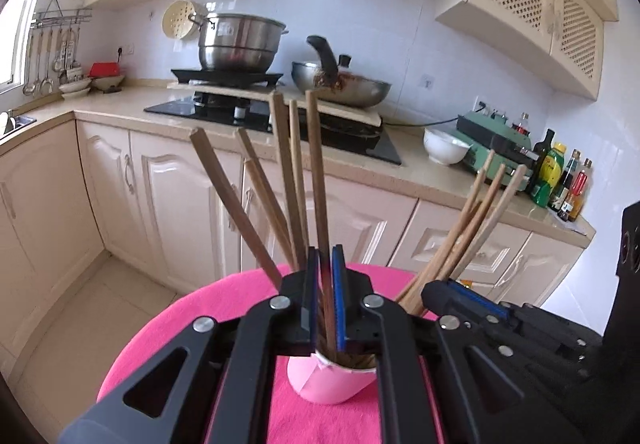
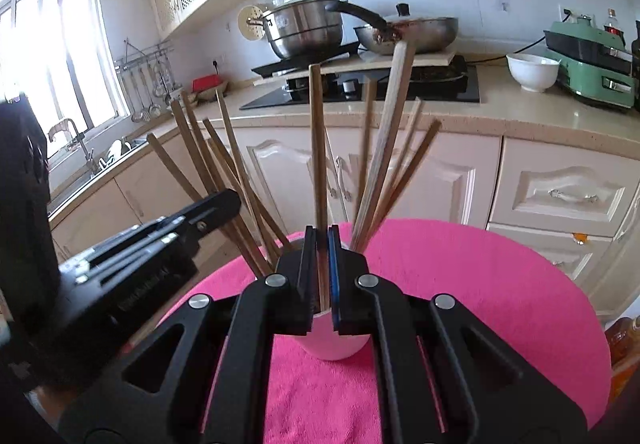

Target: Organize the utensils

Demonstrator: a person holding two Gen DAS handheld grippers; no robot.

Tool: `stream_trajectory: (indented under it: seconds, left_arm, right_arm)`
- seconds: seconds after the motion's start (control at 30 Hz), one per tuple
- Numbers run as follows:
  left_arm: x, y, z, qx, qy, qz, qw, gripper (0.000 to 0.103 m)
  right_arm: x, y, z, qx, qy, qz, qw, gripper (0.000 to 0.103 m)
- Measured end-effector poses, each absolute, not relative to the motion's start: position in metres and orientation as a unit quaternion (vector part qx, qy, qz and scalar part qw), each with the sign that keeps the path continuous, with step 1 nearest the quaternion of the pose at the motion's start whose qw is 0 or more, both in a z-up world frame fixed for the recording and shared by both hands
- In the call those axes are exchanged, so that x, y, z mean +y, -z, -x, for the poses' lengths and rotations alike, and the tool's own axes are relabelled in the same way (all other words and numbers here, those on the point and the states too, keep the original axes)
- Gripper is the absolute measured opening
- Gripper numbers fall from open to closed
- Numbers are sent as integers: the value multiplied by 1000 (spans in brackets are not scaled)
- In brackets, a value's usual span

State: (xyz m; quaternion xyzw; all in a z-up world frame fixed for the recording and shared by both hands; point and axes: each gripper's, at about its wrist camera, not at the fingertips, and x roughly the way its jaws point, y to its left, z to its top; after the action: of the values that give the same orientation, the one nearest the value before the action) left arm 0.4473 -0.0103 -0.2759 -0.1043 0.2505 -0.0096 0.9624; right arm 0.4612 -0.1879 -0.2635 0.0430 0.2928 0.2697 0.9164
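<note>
Fig.: two-claw chopstick sort, wrist views. We see the left claw (image 1: 325,296) clamped on one dark chopstick (image 1: 318,180), gripped low on the shaft just above the rim of the pink cup (image 1: 328,384); the low grip keeps the stick upright w/ its lower end inside the cup. Several more dark chopsticks (image 1: 236,204) fan out of that cup, leaning on its rim.

The right claw (image 2: 319,276) is likewise closed on a single brown chopstick (image 2: 318,148), held near-vertical over the white cup (image 2: 336,340). Paler chopsticks (image 2: 384,148) splay from this cup to the right; the dark bundle (image 2: 200,160) beside it belongs to the other cup. We judge the split is by colour, one shade per cup, but cannot confirm.

Both cups stand close together on a pink cloth (image 2: 480,304) over a round counter, so each claw reaches either cup w/o travel. Whether each stick is being lowered in or drawn out, we cannot tell.
</note>
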Motion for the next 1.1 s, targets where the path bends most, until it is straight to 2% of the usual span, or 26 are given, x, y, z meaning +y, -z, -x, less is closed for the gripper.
stream_trajectory:
  seconds: [0.1, 0.47, 0.53, 0.57, 0.6, 0.63, 0.67, 0.83, 0.97, 1.1]
  left_arm:
    - [-11, 273, -439, 259, 12, 106, 960, 31]
    - [-8, 240, -382, 271, -18, 87, 959, 40]
    - [-7, 227, -363, 267, -38, 67, 961, 43]
    - [-6, 221, -357, 267, -42, 66, 961, 44]
    - [-4, 214, -345, 268, -45, 71, 960, 46]
    - [-2, 208, -337, 269, -46, 75, 959, 46]
    - [-1, 202, -327, 271, -49, 76, 958, 46]
    - [8, 169, -273, 269, -47, 72, 959, 49]
    - [14, 134, -218, 256, -30, 48, 965, 50]
    - [24, 99, -155, 232, -26, 33, 972, 59]
  right_arm:
    - [-193, 265, -459, 298, -267, -52, 915, 7]
    - [-200, 235, -425, 303, -260, -43, 916, 11]
    - [-201, 224, -412, 299, -256, -33, 919, 19]
    - [-203, 214, -400, 294, -252, -32, 921, 27]
    - [-204, 208, -394, 291, -250, -31, 923, 43]
    - [-206, 197, -380, 284, -245, -30, 926, 54]
    - [-207, 188, -368, 275, -239, -28, 931, 59]
    - [-208, 145, -308, 262, -218, -26, 940, 59]
    - [-203, 111, -254, 246, -205, -26, 947, 66]
    - [-189, 83, -192, 235, -200, -20, 951, 69]
